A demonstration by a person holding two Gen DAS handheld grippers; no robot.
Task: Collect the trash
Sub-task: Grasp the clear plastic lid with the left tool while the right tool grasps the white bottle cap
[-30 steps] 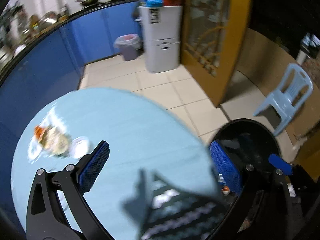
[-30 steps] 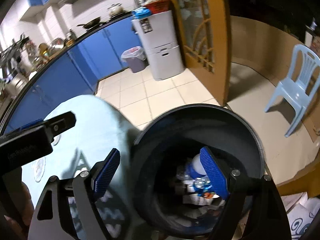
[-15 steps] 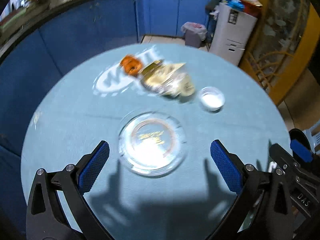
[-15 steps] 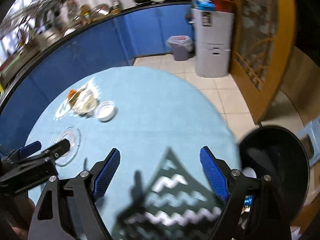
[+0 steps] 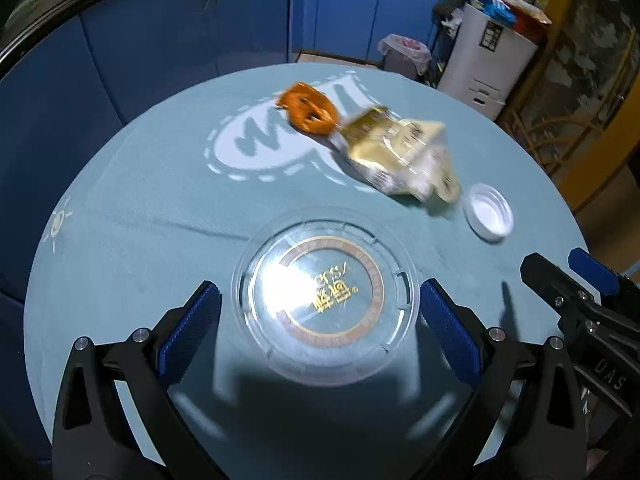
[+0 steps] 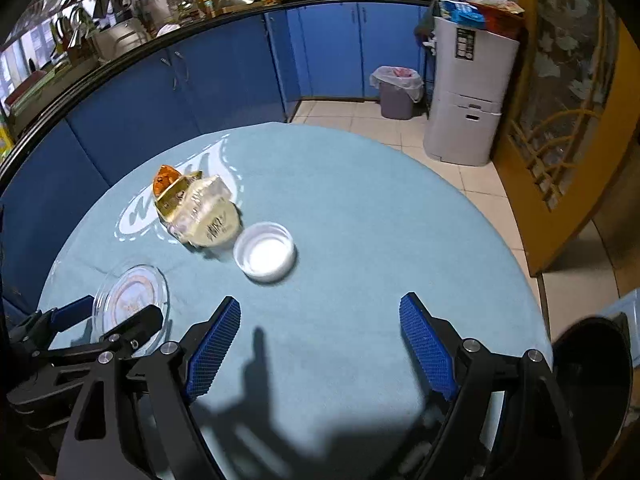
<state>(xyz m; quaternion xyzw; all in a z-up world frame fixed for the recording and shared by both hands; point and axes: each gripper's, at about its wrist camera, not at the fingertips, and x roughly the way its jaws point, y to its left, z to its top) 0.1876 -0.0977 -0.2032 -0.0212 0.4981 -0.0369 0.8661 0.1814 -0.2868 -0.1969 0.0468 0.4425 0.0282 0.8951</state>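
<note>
A clear plastic lid (image 5: 326,300) with a gold ring print lies flat on the round blue table (image 5: 140,208). My left gripper (image 5: 320,292) hovers over it, open, one finger off each side of the lid's rim. Farther back lie an orange wrapper (image 5: 308,108), a crumpled clear-and-gold wrapper (image 5: 400,156) and a white cap (image 5: 490,216). My right gripper (image 6: 320,304) is open and empty over bare cloth, with the white cap (image 6: 265,252) just beyond its fingers. The black trash bin (image 6: 592,380) stands off the table's right edge.
The right gripper (image 5: 580,292) sits close beside the left one, at the table's right side. Blue cabinets (image 6: 200,80) curve behind the table. A grey bagged bin (image 6: 396,90) and a white appliance (image 6: 468,96) stand on the tiled floor beyond.
Both grippers swung from over the black bin back across the table to the left. The clear lid came in between the left fingers and grew larger; the white cap now lies ahead of the right gripper.
</note>
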